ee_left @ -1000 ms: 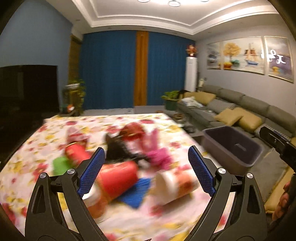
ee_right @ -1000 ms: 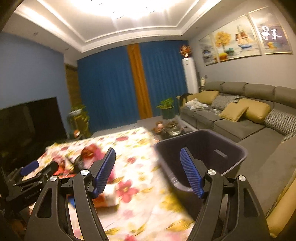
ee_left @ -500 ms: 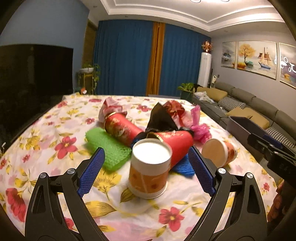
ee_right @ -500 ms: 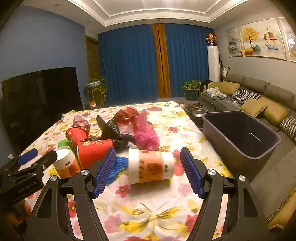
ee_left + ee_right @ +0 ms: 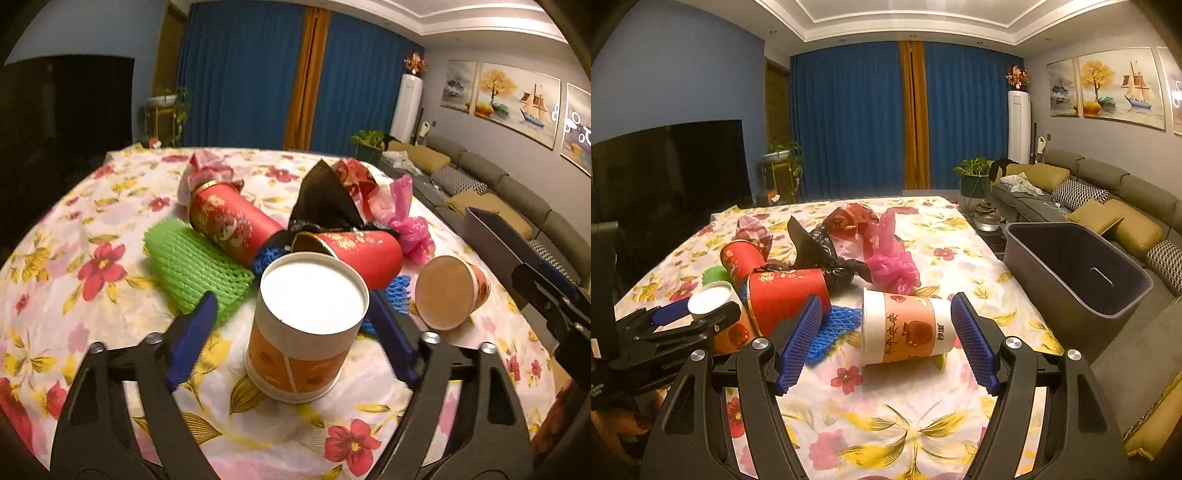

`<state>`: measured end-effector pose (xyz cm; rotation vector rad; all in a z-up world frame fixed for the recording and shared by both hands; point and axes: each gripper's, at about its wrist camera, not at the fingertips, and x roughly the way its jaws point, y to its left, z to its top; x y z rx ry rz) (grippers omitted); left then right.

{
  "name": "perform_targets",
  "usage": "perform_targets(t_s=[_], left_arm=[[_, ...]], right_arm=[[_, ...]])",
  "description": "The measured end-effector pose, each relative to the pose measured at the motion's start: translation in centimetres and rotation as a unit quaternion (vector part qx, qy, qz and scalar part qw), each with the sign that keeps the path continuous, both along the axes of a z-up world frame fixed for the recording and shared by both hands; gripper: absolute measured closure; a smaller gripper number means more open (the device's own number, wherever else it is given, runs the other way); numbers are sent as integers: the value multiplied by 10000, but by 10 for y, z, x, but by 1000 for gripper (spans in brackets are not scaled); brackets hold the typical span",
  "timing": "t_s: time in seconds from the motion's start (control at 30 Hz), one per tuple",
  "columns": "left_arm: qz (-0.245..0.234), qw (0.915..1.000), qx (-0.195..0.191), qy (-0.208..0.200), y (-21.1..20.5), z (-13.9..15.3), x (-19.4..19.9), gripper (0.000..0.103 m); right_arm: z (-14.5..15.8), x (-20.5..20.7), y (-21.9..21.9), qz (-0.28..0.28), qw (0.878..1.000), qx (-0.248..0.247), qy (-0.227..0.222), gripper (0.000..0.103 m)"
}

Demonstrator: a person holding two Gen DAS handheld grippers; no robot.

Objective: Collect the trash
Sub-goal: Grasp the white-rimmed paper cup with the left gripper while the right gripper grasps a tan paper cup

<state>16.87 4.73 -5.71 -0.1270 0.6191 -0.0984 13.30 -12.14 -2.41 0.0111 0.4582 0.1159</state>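
Observation:
On the flowered tablecloth (image 5: 110, 206) lies a heap of trash. An upright orange paper cup (image 5: 310, 325) with a white top stands between the fingers of my left gripper (image 5: 291, 295). Its jaws are closing, and a gap still shows on the cup's left side. A second orange cup (image 5: 905, 328) lies on its side between the blue pads of my right gripper (image 5: 886, 297), which is open and not pressing on it. Behind are a red can (image 5: 232, 225), a red tube (image 5: 358, 251), green foam net (image 5: 192, 262), blue foam net (image 5: 834, 325), a black bag (image 5: 325, 206) and a pink bag (image 5: 890, 262).
A dark empty bin (image 5: 1078, 273) stands off the table's right edge, in front of a grey sofa (image 5: 1108, 192) with yellow cushions. A dark TV screen (image 5: 665, 166) is at the left. Blue curtains hang at the back.
Both views have swung onto the trash heap and steadied. The left gripper came closer to the upright cup and its jaws narrowed around it. The right gripper settled around the lying cup.

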Motion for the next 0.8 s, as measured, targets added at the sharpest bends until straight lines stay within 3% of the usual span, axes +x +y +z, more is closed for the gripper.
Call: perform_targets(t_s=[0.13, 0.5, 0.8], left_arm=[[-95, 9998, -151, 47, 2, -2, 1, 45], [-3, 9988, -281, -410, 9, 13, -19, 46], [74, 9972, -148, -730, 16, 29, -32, 46]], right_arm=[[-7, 8, 4, -9, 9999, -73, 137, 32], [-24, 36, 12, -198, 9969, -442, 619, 47], [-36, 47, 10, -301, 9937, -557, 925, 84]])
